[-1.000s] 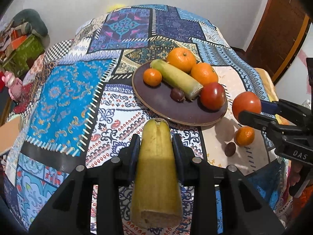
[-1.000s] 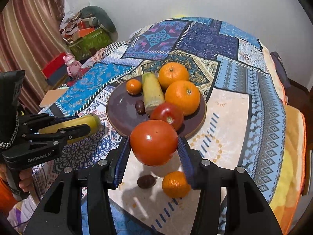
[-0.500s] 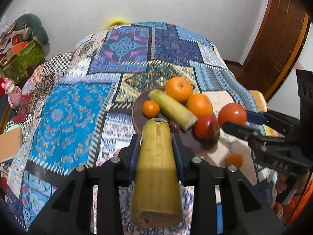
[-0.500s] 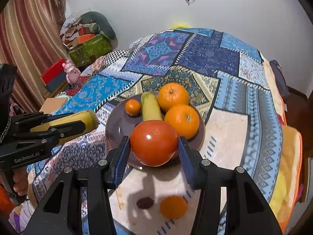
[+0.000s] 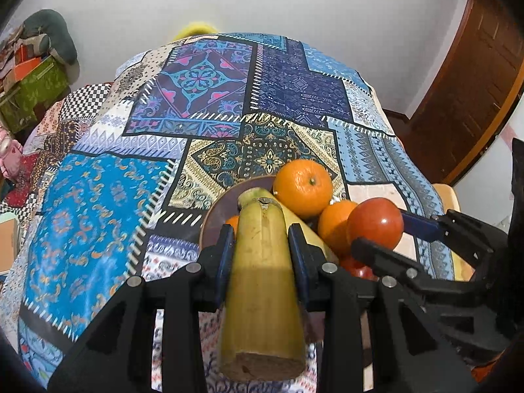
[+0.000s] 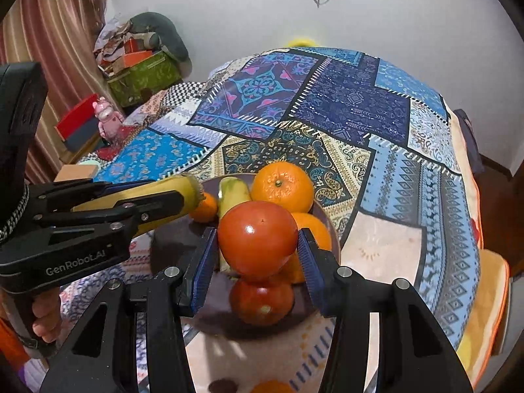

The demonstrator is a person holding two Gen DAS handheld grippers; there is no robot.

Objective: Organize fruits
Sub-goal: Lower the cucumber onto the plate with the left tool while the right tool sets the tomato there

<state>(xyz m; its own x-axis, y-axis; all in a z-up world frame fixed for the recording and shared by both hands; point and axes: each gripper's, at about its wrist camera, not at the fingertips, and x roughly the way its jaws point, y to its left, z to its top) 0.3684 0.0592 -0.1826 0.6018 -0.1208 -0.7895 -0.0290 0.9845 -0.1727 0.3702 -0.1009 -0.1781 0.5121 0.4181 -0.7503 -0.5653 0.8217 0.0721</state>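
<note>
- Left wrist view: my left gripper (image 5: 262, 245) is clamped around a yellow-green banana piece (image 5: 263, 291), cut end toward the camera, tip pointing at the plate (image 5: 213, 216).
- The held banana piece hangs above the near-left rim of the dark plate, clear of the patchwork cloth (image 5: 98, 203) covering the surface.
- On the plate I see a second banana piece (image 5: 294, 226), a large orange (image 5: 303, 186) at the far side, and another orange (image 5: 334, 226) to its right, partly hidden.
- My right gripper (image 5: 380, 232) comes in from the right in this view, grasping a red tomato (image 5: 375, 222) above the plate's right side.
- Right wrist view: the right gripper (image 6: 257, 255) pinches the tomato (image 6: 257, 239) between its blue pads (image 6: 203, 271), both touching its sides.
- Directly under it a second tomato (image 6: 260, 301) lies on the plate (image 6: 170, 242); whether the two tomatoes touch I cannot tell.
- Behind sit the large orange (image 6: 282, 186), the other orange (image 6: 311, 229), the second banana piece (image 6: 233, 191) and a small mandarin (image 6: 204, 208).
- The left gripper (image 6: 177, 196) enters from the left with its banana piece (image 6: 163, 190), tip just beside the mandarin.
- At the bottom edge, off the plate, a small dark fruit (image 6: 222, 386) and another mandarin (image 6: 271, 386) lie on the cloth (image 6: 393, 170).
</note>
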